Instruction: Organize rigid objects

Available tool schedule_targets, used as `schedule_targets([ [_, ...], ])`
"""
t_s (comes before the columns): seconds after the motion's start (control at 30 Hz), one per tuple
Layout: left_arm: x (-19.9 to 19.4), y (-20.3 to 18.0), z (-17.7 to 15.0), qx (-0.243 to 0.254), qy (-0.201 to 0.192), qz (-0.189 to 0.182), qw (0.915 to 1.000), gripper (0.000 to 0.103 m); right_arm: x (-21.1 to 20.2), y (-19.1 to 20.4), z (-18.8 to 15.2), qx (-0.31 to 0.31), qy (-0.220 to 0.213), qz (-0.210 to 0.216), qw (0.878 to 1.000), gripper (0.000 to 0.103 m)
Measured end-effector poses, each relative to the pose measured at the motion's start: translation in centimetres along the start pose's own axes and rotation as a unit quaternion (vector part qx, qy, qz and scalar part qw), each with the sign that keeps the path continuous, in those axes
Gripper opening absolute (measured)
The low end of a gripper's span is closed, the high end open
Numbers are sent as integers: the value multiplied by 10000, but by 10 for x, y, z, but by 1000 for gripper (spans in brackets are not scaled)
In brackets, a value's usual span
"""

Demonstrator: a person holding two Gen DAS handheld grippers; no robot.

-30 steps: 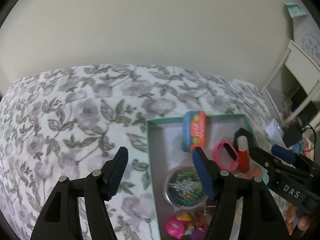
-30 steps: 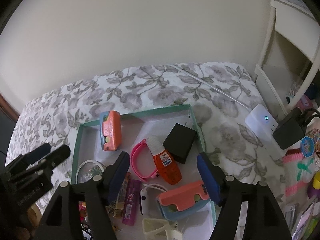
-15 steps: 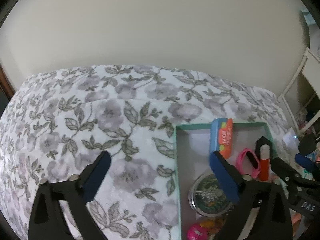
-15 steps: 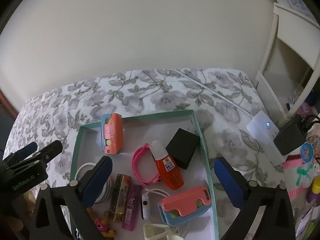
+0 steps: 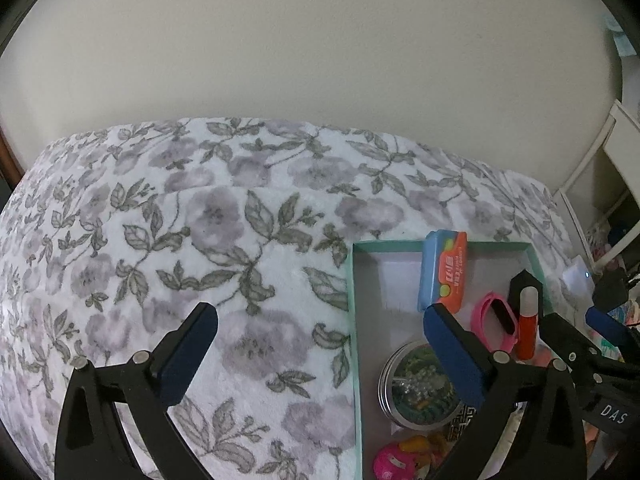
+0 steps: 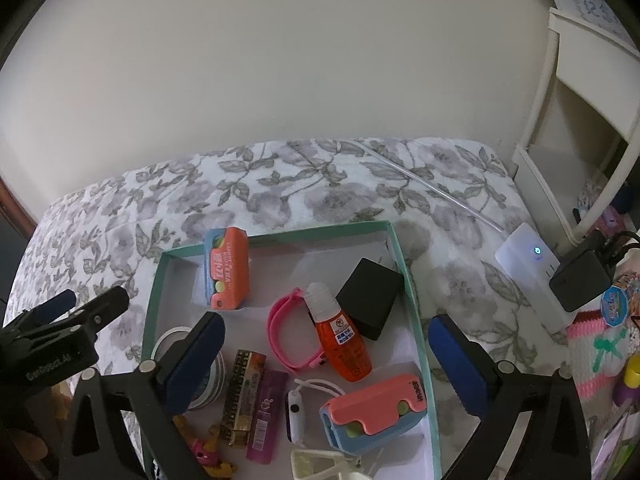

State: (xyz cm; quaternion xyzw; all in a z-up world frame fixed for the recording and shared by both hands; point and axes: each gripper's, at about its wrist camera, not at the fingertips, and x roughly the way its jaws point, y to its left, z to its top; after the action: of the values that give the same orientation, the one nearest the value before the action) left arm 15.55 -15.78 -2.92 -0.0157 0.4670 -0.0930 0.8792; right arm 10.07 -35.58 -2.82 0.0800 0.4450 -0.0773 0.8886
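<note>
A teal-rimmed tray (image 6: 416,320) lies on a floral blanket (image 6: 320,188) and holds small items. An orange and blue case (image 6: 226,268) leans on its far rim. A pink band (image 6: 282,338), an orange bottle (image 6: 342,344), a black cube (image 6: 370,298), a second orange and blue case (image 6: 374,412) and a round tin (image 5: 420,390) lie inside. My right gripper (image 6: 326,364) is open and empty above the tray's near half. My left gripper (image 5: 320,356) is open and empty over the tray's left rim (image 5: 354,320); it also shows in the right wrist view (image 6: 86,308).
A white device with a blue light (image 6: 528,256) and a black adapter (image 6: 580,280) lie right of the tray. A white shelf unit (image 6: 580,120) stands at the far right. Colourful oddments (image 6: 612,340) lie at the right edge. A plain wall (image 6: 280,60) is behind the bed.
Both grippers have opened wider and drawn back from the tray. The left view has swung left, so the tray sits further right in it.
</note>
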Motion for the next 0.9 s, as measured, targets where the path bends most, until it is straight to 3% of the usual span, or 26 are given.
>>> schedule_targets([
  [0.4,-41,11,5,-77,-36,67,9999,103,-13,21,-6,-130,114,-123,9998,103],
  [0.9,-120,18,-22,3,-400,156,9991,103,-88,35,-17,68,-44,-195,9998,103],
])
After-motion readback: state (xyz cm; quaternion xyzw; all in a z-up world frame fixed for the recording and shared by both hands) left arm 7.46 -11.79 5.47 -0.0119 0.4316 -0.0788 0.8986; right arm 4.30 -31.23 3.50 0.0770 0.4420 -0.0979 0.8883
